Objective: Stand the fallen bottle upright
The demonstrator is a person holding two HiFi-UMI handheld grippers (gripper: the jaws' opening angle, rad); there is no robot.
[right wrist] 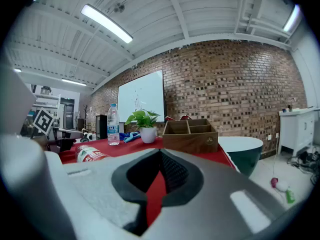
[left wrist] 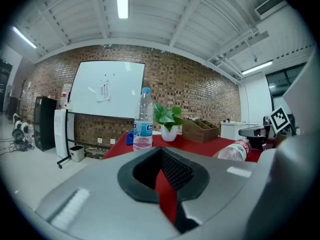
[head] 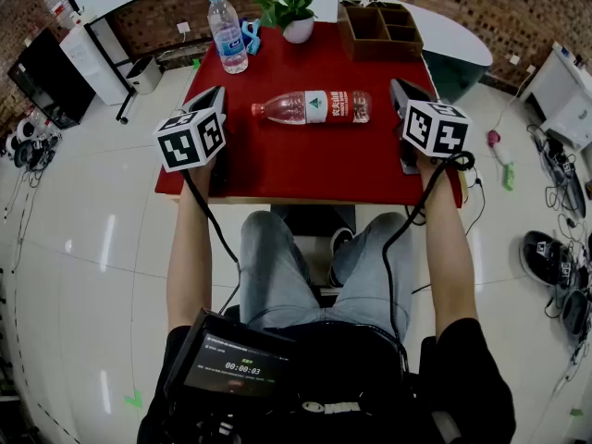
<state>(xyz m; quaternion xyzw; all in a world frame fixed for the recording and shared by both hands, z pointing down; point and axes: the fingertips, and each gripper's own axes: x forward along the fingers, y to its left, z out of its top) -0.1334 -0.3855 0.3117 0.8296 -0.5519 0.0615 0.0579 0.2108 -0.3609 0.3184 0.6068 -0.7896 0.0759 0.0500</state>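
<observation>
The fallen bottle [head: 313,106], clear with a red label, lies on its side in the middle of the red table [head: 277,169], cap pointing left. It also shows at the right of the left gripper view as the fallen bottle [left wrist: 235,150], and at the left of the right gripper view as the fallen bottle [right wrist: 90,154]. My left gripper [head: 213,93] hovers over the table's left edge, shut and empty, well apart from the cap. My right gripper [head: 401,88] sits just right of the bottle's base, shut with nothing in it. Neither touches the bottle.
An upright water bottle [head: 228,33] with a blue label stands at the back left. Behind the fallen bottle are a potted plant [head: 294,12] and a wooden organizer [head: 379,30]. A blue object [head: 252,35] lies beside the upright bottle. White floor surrounds the table.
</observation>
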